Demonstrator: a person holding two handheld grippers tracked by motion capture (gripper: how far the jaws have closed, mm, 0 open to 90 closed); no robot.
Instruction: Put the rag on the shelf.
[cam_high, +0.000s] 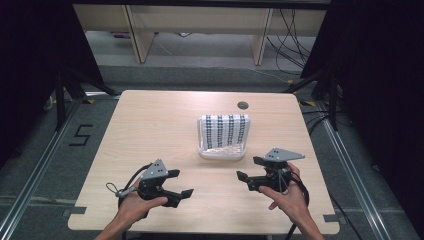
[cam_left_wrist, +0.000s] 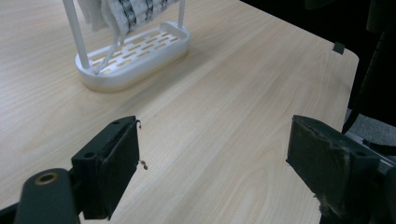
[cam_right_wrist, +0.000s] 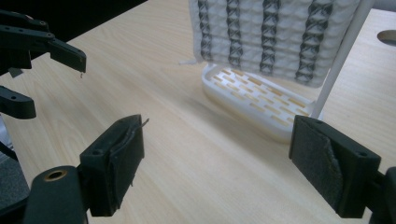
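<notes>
- Cloth (cam_high: 223, 129), white with dark patterned stripes: draped over a white rack (cam_high: 222, 151) with a slotted base, standing right of the table's middle, toward its far edge.
- Table (cam_high: 150, 125), pale wood, otherwise bare.
- Left gripper (cam_high: 181, 183): near edge, jaws spread wide, nothing between them, well short of the rack.
- Right gripper (cam_high: 249, 168): near the rack's front, jaws likewise apart and empty.
- Progress, as judged: nothing begun; cloth hangs untouched, all handling remains.
</notes>
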